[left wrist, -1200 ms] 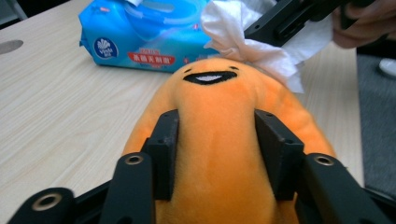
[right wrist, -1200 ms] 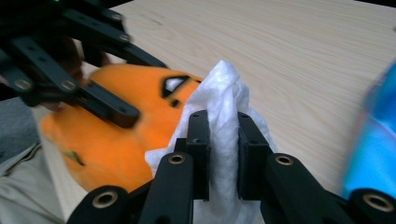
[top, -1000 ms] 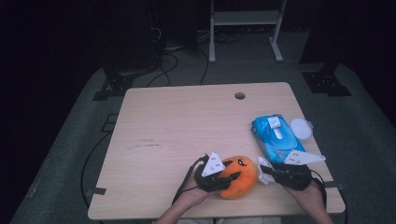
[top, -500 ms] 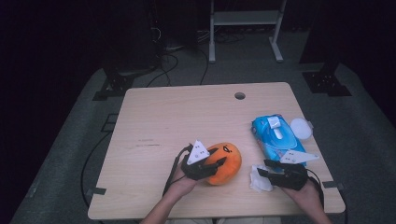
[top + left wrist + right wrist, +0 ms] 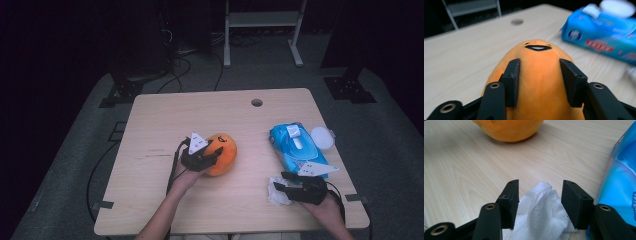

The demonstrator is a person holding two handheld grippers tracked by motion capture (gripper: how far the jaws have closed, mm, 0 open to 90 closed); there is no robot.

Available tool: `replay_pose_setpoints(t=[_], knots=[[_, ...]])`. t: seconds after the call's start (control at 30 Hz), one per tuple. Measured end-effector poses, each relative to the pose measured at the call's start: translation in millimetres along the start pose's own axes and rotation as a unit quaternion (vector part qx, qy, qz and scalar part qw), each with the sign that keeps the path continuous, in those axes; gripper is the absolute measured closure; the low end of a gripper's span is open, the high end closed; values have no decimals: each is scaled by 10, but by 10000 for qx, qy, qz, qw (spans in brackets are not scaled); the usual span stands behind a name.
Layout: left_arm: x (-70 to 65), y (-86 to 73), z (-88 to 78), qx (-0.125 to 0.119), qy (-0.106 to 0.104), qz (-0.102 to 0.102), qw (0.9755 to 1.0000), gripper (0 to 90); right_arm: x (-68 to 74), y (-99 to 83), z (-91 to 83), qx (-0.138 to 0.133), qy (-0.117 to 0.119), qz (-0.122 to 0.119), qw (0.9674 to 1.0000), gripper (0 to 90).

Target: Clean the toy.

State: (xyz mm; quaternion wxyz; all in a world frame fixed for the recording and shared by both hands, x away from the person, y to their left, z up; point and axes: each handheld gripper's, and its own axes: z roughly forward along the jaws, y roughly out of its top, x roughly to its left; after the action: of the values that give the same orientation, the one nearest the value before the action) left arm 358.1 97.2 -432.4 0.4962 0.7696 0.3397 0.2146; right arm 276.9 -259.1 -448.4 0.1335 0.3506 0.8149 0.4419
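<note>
Altogether one plush toy, one wipe, one pack

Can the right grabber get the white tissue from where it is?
Probably yes. The right gripper is open, its jaws having just been opening, and the crumpled white tissue already sits between them on the table, nothing blocking it.

Table evenly lit, surroundings dark; blue pack blurred.

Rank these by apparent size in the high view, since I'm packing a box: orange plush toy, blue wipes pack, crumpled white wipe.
1. blue wipes pack
2. orange plush toy, partly hidden by the left gripper
3. crumpled white wipe, clearly the smallest
</note>
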Motion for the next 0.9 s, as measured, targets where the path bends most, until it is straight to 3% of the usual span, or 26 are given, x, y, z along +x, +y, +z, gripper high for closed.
replay_pose_setpoints(t=[0.07,0.43,0.9], knots=[[22,-11,-30,-39,-2,-118,9999,503,8,5,9,7,25,4,10000,452],[-17,87,-220,-132,-124,-126,9998,279,51,30,39,-16,54,31,10000,395],[150,8,-570,-236,98,-321,9992,205,-12,5,26,-54,-37,147,9999,359]])
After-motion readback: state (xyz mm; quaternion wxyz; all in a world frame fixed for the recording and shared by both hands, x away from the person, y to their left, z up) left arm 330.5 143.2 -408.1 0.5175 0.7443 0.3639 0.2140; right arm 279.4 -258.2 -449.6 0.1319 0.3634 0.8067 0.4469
